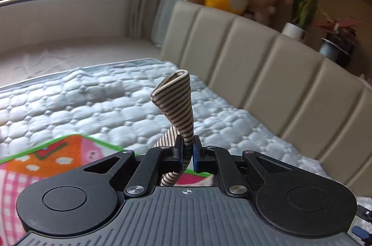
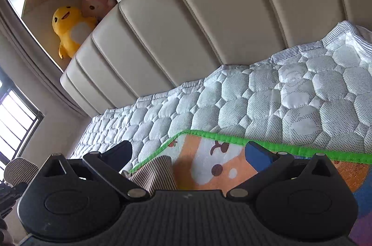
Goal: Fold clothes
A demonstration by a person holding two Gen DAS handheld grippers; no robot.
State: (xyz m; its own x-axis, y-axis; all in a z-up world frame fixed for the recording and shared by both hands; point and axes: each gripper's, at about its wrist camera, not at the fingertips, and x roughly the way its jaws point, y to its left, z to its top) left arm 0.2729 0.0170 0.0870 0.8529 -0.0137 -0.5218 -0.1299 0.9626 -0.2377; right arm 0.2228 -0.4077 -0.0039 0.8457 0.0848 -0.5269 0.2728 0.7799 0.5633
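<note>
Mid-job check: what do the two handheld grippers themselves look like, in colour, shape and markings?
Both match. The left gripper is matte black, with two round side housings, angled link arms on silver pivot screws, a grey ribbed centre plate bearing a small crosshair mark, and blue pads inside its fingers. The right gripper shows the same black body, ribbed plate and a blue pad. No cables or sleeves are visible.

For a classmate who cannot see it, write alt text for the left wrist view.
The left gripper is shut on a fold of striped cloth that stands up above its fingers. Beyond lie a quilted white mattress, a colourful mat and a beige padded headboard.
</note>
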